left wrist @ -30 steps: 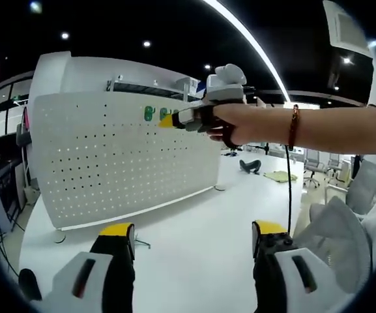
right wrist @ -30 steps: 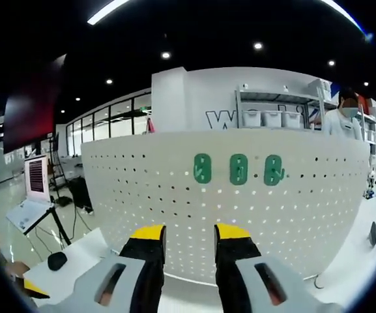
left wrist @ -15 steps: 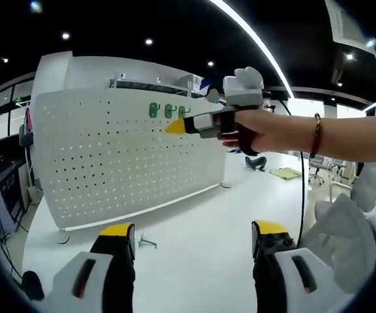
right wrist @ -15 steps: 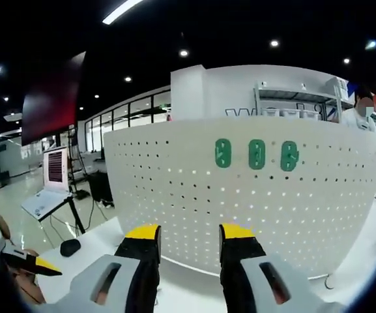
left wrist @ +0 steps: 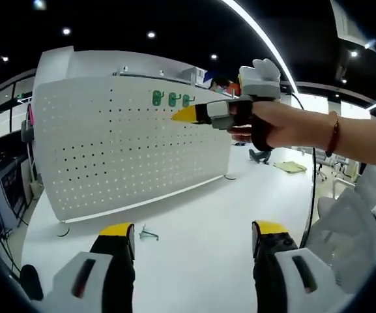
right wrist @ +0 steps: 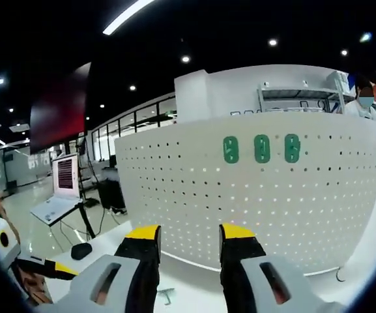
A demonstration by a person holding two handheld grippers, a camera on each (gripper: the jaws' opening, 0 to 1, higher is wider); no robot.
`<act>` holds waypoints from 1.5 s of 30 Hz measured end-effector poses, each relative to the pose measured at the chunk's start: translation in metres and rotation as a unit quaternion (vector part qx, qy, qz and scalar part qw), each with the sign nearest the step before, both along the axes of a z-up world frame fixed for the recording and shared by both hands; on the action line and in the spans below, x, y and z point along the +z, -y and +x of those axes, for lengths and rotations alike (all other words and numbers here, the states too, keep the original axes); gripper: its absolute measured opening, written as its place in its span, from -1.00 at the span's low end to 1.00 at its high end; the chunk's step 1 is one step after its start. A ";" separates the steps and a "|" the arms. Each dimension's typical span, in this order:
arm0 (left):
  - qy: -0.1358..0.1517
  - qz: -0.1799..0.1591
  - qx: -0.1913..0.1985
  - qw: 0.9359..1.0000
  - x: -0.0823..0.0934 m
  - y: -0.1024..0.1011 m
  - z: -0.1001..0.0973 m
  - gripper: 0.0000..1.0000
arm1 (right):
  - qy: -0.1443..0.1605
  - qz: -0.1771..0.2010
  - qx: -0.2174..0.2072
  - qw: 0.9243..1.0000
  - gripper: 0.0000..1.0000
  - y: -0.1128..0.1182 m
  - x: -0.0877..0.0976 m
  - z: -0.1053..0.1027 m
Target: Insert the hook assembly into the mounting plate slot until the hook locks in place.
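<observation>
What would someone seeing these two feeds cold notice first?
The big white pegboard standing upright on the white table, with three green plates in a row near its top edge. Next, in the left gripper view, the right claw, held in a hand, points its yellow tips toward those plates. A small metal hook lies on the table near the board's foot, ahead of the open left claw.

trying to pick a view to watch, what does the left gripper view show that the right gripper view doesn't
Left gripper view alone: the right gripper from the side, held by a hand, and a chair. Right gripper view alone: a laptop on a stand and a mouse. Both: the white pegboard with three green mounting plates, the small metal hook on the white table, and each view's own open jaws.
</observation>
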State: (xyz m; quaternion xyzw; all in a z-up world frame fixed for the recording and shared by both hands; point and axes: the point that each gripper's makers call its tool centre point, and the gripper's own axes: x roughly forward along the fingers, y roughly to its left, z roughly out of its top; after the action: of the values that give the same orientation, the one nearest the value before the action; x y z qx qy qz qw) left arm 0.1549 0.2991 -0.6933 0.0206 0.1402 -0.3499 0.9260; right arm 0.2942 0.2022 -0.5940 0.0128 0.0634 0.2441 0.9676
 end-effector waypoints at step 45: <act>-0.039 0.048 0.002 0.998 -0.045 -0.012 0.056 0.27 | -0.008 -0.001 0.024 1.000 -0.12 0.001 -0.032 -0.030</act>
State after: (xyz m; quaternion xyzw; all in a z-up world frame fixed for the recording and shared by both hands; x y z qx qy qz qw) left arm 0.2105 0.3111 -0.7388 0.0509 0.1927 -0.3417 0.9184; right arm 0.2639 0.2011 -0.6261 0.0117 0.0717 0.2674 0.9608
